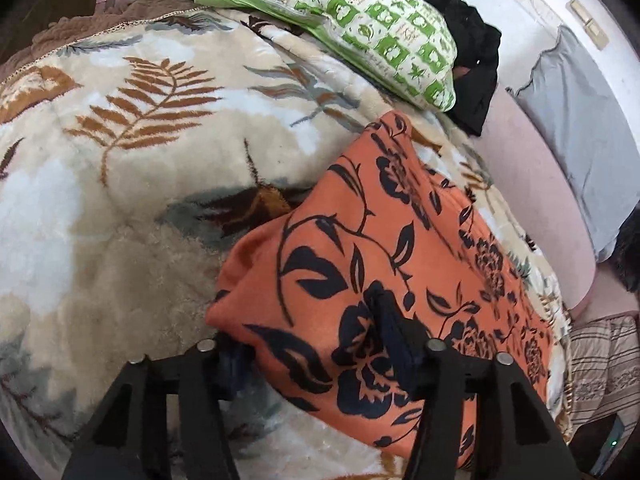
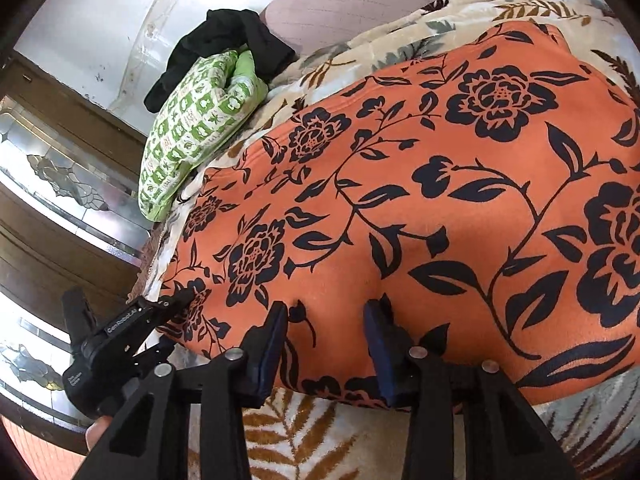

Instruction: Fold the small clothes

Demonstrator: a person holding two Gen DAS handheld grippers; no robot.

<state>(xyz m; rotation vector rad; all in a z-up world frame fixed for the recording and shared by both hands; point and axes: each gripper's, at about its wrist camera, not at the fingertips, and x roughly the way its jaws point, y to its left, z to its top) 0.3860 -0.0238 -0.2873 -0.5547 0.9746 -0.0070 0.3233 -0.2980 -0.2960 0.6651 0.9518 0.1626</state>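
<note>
Orange floral garment [image 1: 384,264], folded flat on a leaf-patterned blanket [image 1: 120,160], its near edge at both grippers. Left gripper [image 1: 316,344]: jaws apart, astride the garment's near corner, one finger on the cloth, the other beside its edge. Right gripper [image 2: 326,344]: jaws apart, both fingertips resting on the near hem. Beyond the far edge lie a green-patterned pillow [image 1: 340,20] and a black cloth [image 1: 476,60]; bare blanket extends to the garment's left.

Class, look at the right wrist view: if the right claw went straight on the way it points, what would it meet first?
The orange floral garment, which its fingers already seem to touch; depth is unclear. The right claw is open.
</note>
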